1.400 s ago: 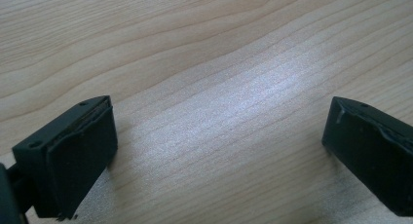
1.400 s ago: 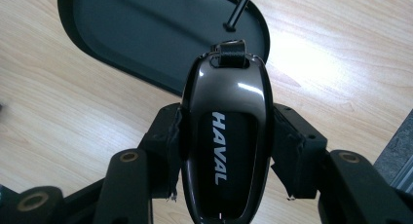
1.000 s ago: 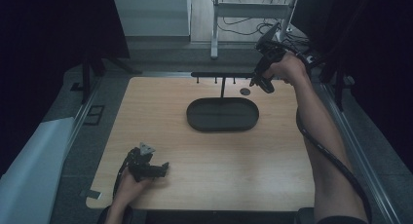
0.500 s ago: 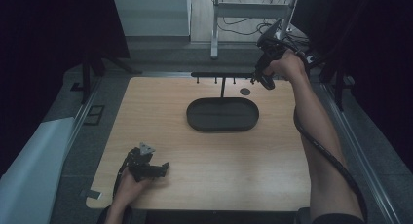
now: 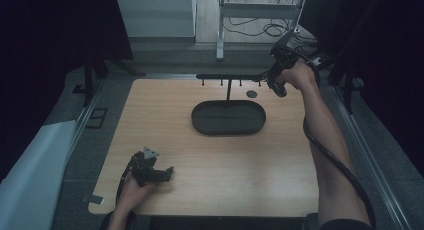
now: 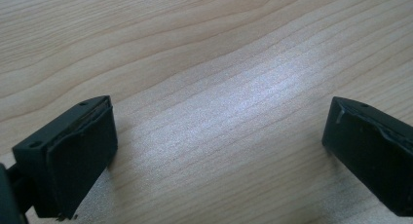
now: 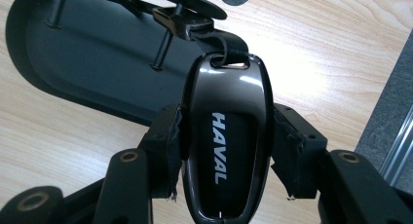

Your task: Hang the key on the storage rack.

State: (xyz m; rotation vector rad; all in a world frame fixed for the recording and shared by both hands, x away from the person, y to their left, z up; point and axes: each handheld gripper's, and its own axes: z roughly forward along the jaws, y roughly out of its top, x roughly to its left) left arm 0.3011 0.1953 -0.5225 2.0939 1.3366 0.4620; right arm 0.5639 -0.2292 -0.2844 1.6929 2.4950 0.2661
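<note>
In the right gripper view my right gripper (image 7: 226, 136) is shut on a glossy black key fob (image 7: 229, 87) marked HAVAL. The fob's black strap (image 7: 217, 40) leads up to the right end of a black hook bar (image 7: 182, 2). In the high view this gripper (image 5: 276, 87) is held at the far right end of the hook rack (image 5: 227, 77), which stands on a black oval tray (image 5: 205, 121). My left gripper (image 5: 159, 174) rests on the table near the front left. Its jaws stand open (image 6: 219, 151) over bare wood.
A small dark round disc (image 5: 251, 94) lies on the wooden table (image 5: 280, 165) just right of the rack's post. A white sheet (image 5: 30, 180) lies beside the table's left edge. Metal rails run along both sides.
My right hand has shifted slightly to the right at the end of the hook bar, still holding the fob. The left gripper has not moved.
</note>
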